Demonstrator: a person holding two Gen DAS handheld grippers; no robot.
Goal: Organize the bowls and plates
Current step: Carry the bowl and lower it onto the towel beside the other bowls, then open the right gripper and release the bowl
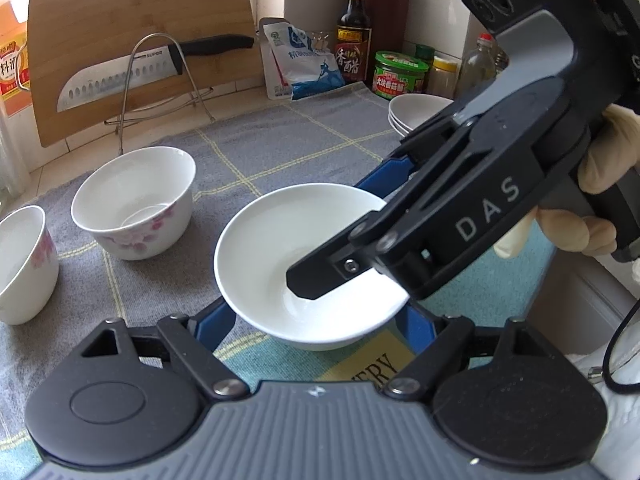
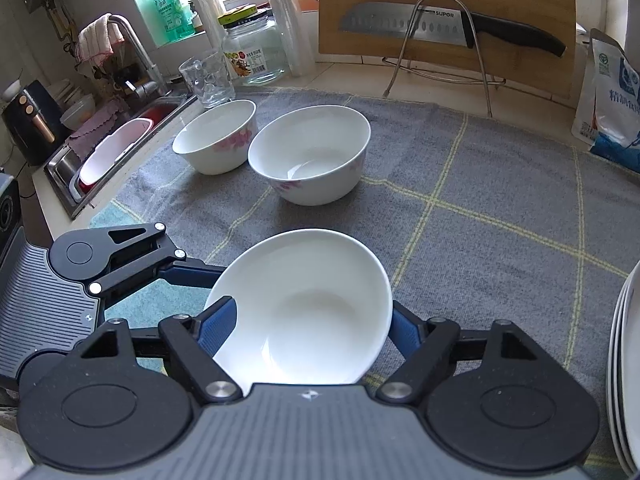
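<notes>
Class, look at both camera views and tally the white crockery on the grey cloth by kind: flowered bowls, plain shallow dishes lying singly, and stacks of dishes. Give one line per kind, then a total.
Flowered bowls: 2
Plain shallow dish lying singly: 1
Stack of dishes: 1 (how many dishes it holds is unclear)
Total: 4

Left tool [image 1: 316, 320] gripping bowl [image 1: 272, 240], right tool [image 2: 310, 324] parted

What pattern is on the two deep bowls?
Pink flowers on white, on both deep bowls; clearest in the right wrist view.
</notes>
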